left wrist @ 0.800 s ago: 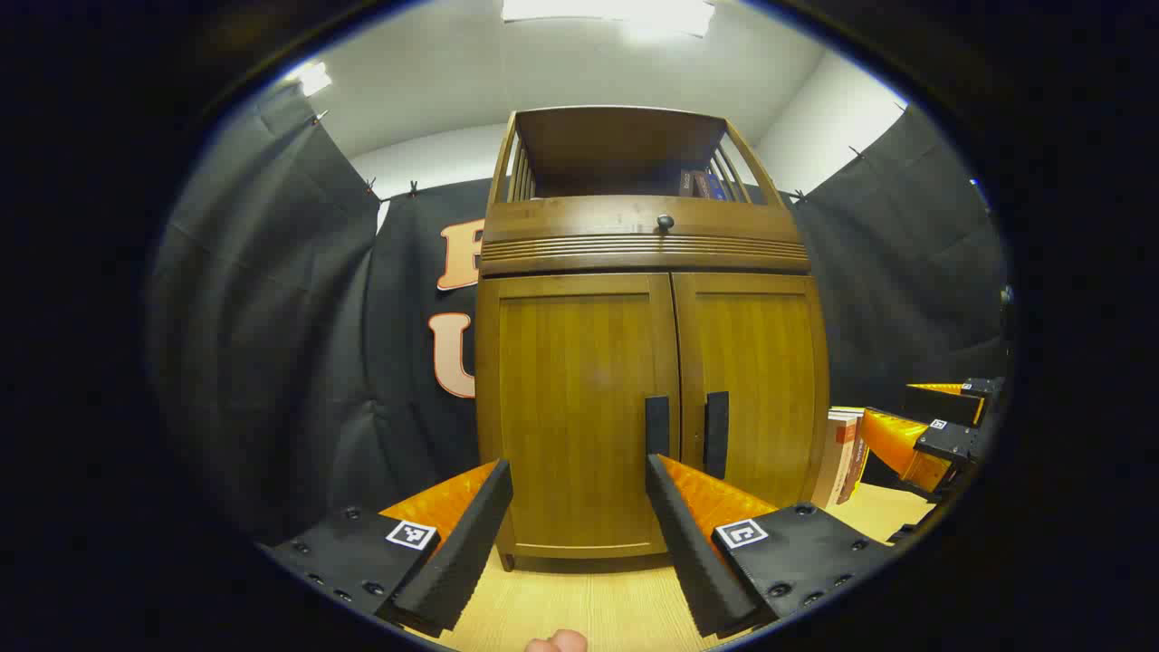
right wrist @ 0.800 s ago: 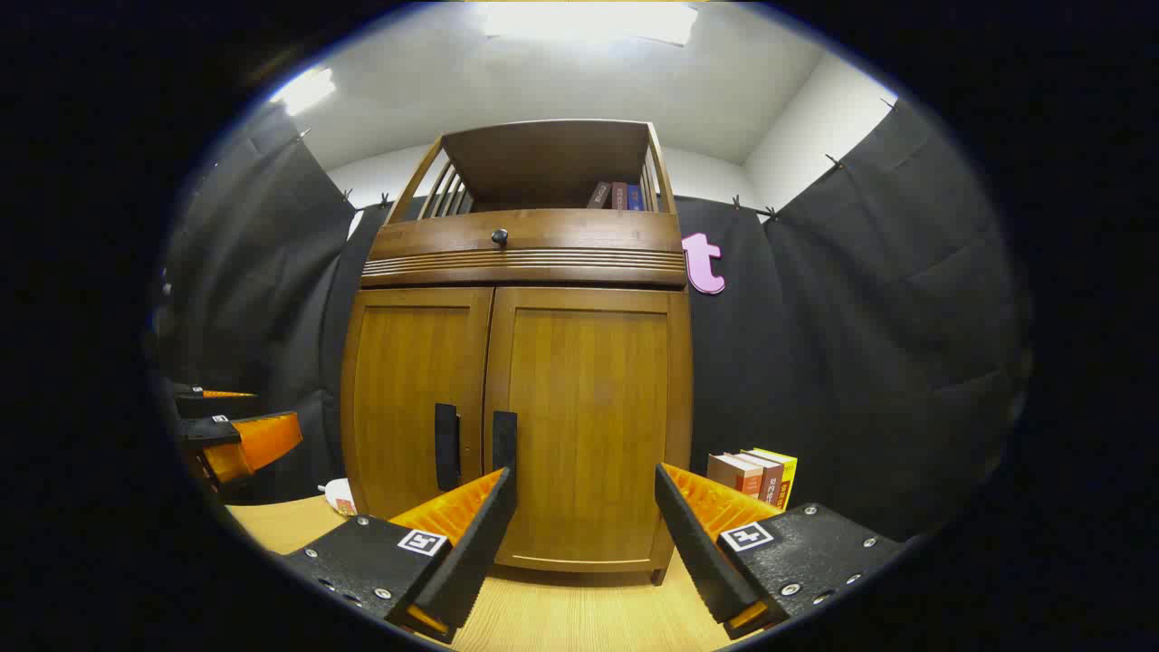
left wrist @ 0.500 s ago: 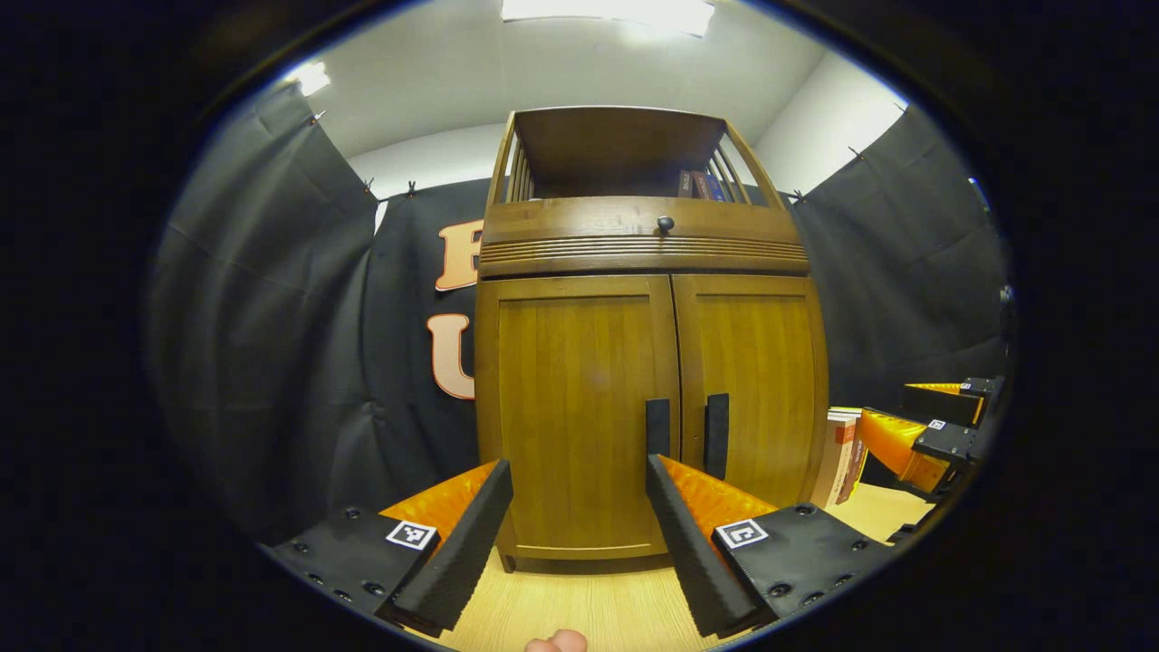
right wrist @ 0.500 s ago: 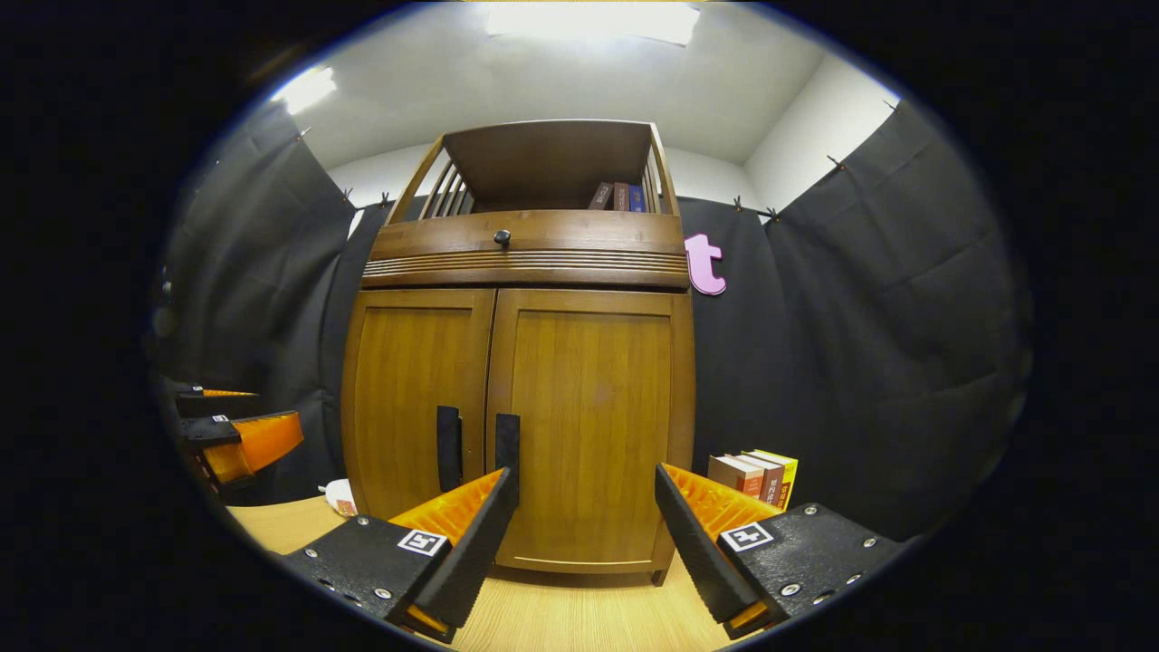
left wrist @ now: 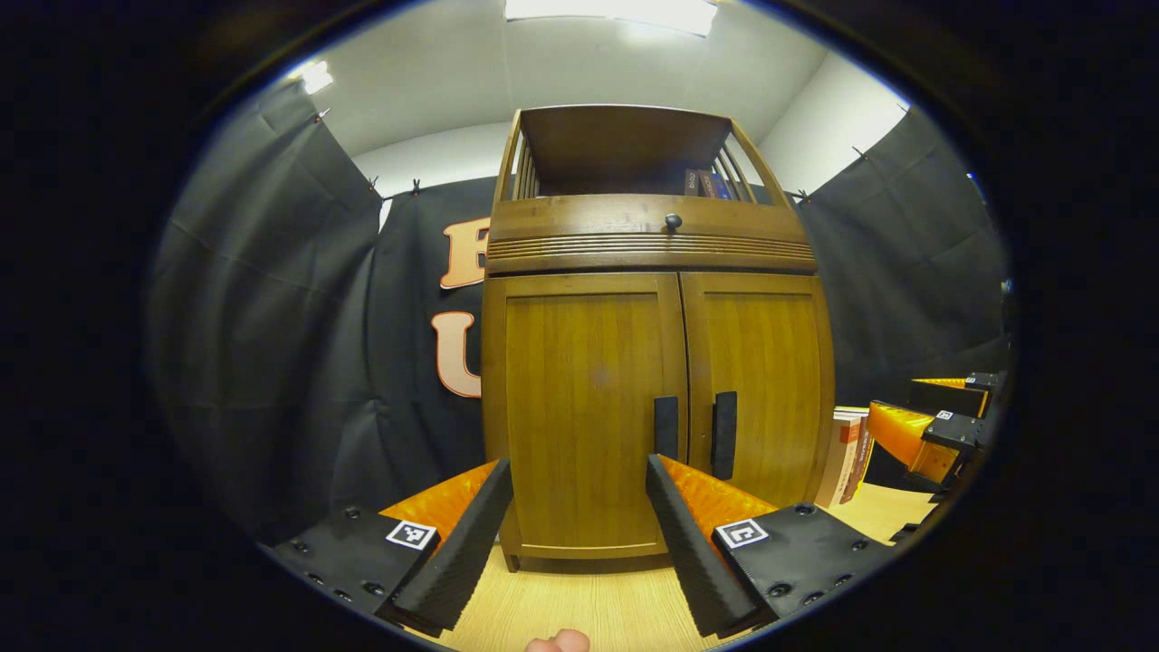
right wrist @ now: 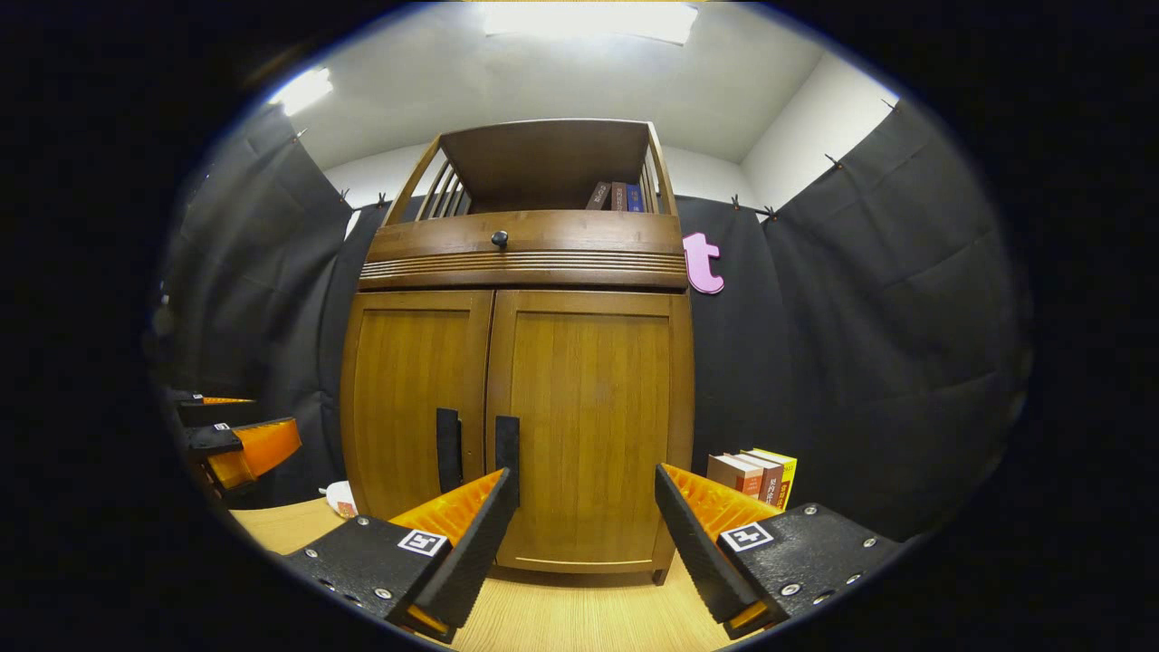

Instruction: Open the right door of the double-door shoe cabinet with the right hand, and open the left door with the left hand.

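Square coded tags and round screws on both grippers' (left wrist: 579,534) dark, perhaps matte, mounts.

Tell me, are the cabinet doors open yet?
Not yet. Both the right door and left door are shut. The right gripper and left gripper are open, short of the handles. Left to do: grab the right handle and left handle and pull each door open.
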The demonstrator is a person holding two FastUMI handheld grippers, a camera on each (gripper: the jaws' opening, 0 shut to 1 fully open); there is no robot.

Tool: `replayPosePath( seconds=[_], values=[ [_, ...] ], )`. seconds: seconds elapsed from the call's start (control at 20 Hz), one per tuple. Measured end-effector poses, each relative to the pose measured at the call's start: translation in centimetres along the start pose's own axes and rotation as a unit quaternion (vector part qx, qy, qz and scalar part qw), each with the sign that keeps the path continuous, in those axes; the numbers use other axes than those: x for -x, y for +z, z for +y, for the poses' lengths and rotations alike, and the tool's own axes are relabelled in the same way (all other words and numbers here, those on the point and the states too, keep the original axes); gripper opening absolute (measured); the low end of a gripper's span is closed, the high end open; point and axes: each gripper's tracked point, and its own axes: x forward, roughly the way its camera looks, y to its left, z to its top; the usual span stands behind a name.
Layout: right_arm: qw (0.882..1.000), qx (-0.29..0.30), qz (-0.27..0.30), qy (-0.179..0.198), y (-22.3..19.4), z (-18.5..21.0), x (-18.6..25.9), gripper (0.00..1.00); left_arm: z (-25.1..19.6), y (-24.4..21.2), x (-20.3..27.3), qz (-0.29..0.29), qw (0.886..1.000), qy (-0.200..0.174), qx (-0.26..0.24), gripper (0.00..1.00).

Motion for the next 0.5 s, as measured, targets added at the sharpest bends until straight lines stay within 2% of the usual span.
replayPosePath(
  seconds=[0.1, 0.15, 0.2, 0.25, 0.3, 0.4, 0.45, 0.5],
  values=[
    [1.0, 0.005, -0.007, 0.008, 0.6, 0.4, -1.3, 0.94, 0.2, 0.1, -0.1, 0.0, 1.0, 0.002, 0.0, 0.96],
    [1.0, 0.002, -0.013, 0.013, 1.1, 0.7, -2.1, 0.97, 0.5, 0.3, -0.1, -0.002, 1.0, 0.004, -0.001, 0.93],
    [1.0, -0.003, -0.02, 0.019, 1.7, 1.2, -3.2, 0.94, 0.8, 0.5, -0.1, -0.005, 1.0, 0.008, -0.002, 0.94],
    [0.999, -0.009, -0.026, 0.025, 2.2, 1.6, -4.2, 0.97, 1.2, 0.6, 0.0, -0.006, 1.0, 0.012, -0.004, 0.93],
    [0.999, -0.014, -0.032, 0.032, 2.5, 2.1, -5.2, 0.94, 1.6, 0.7, 0.1, -0.007, 1.0, 0.015, -0.006, 0.93],
    [0.998, -0.009, -0.039, 0.049, 3.0, 3.3, -7.7, 0.97, 2.3, 0.5, 0.4, -0.004, 1.0, 0.02, -0.01, 0.94],
    [0.998, -0.004, -0.037, 0.059, 2.8, 3.9, -9.1, 0.94, 2.8, 0.4, 0.5, -0.001, 1.0, 0.025, -0.011, 0.96],
    [0.997, 0.001, -0.033, 0.067, 2.3, 4.6, -10.5, 0.94, 3.4, 0.3, 0.6, 0.0, 0.999, 0.031, -0.009, 0.93]
  ],
)
